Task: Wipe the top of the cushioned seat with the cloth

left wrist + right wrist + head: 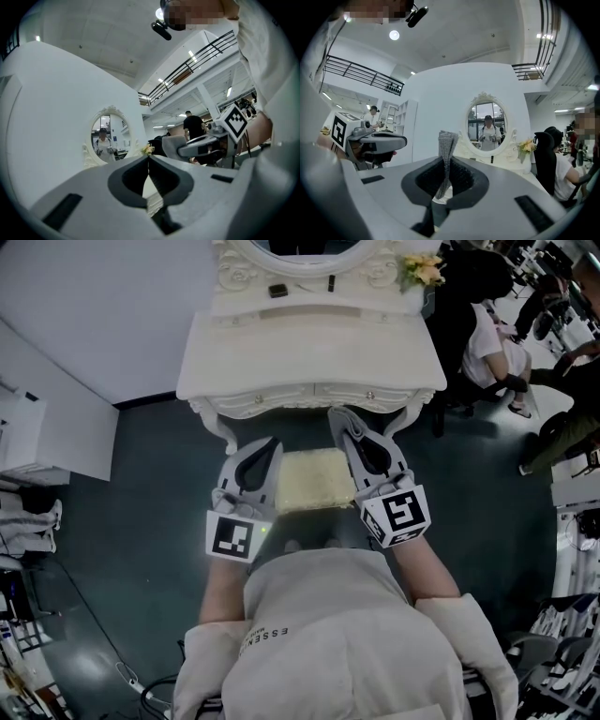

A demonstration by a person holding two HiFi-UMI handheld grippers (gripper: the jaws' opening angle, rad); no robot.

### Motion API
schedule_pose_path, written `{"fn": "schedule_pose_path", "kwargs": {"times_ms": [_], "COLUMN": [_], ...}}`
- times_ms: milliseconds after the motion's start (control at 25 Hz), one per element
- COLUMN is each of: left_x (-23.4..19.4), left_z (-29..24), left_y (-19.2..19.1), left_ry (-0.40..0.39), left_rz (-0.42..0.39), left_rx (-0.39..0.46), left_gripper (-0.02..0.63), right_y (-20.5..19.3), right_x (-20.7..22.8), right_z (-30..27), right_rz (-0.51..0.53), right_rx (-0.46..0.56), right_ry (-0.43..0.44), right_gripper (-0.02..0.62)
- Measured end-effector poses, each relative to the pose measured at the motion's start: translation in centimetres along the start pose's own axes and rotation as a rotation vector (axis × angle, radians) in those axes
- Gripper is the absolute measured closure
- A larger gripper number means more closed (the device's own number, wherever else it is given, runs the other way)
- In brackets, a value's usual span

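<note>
The cream cushioned seat (314, 480) stands on the floor just in front of me, partly tucked under the white dressing table (309, 357). Both grippers are raised above it and tilted upward. My right gripper (340, 420) (446, 161) is over the seat's right edge and is shut on a grey knitted cloth (447, 145), a folded strip of which sticks up past the tips. My left gripper (270, 444) (149, 161) is over the seat's left edge; its jaws are pressed together and hold nothing. My body hides the seat's near edge.
The dressing table carries an oval mirror (487, 125), yellow flowers (422, 270) and small dark items (277, 291). Seated people (492, 338) and chairs are close by on the right. A white cabinet (37, 432) stands to the left, and cables lie on the dark floor (141, 521).
</note>
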State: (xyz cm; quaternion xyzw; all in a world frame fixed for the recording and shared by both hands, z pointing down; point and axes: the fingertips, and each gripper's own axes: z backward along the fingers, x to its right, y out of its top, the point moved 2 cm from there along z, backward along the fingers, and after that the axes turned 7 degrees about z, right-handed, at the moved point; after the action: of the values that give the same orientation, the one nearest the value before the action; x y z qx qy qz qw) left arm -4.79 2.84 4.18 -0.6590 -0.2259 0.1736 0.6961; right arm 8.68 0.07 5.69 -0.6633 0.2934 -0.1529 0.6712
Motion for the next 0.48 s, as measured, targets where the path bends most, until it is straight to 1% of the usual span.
{"fn": "schedule_pose_path", "kwargs": {"times_ms": [160,480], "left_x": [0.41,0.50], "left_z": [0.20,0.37], "left_y": [-0.10,0.27], "left_ry": [0.001,0.021], "left_rz": [-0.002,-0.015], "left_rx": [-0.006,0.006], "left_gripper": [0.603,0.603], "right_y": [-0.35,-0.05], "right_x": [0.10,0.40], "right_z": [0.28,0.81], "right_rz": [-0.009,0.004], "right_rx": [-0.020,0.004], "right_ry": [-0.017,-0.029], "right_gripper": [0.568,0.568]}}
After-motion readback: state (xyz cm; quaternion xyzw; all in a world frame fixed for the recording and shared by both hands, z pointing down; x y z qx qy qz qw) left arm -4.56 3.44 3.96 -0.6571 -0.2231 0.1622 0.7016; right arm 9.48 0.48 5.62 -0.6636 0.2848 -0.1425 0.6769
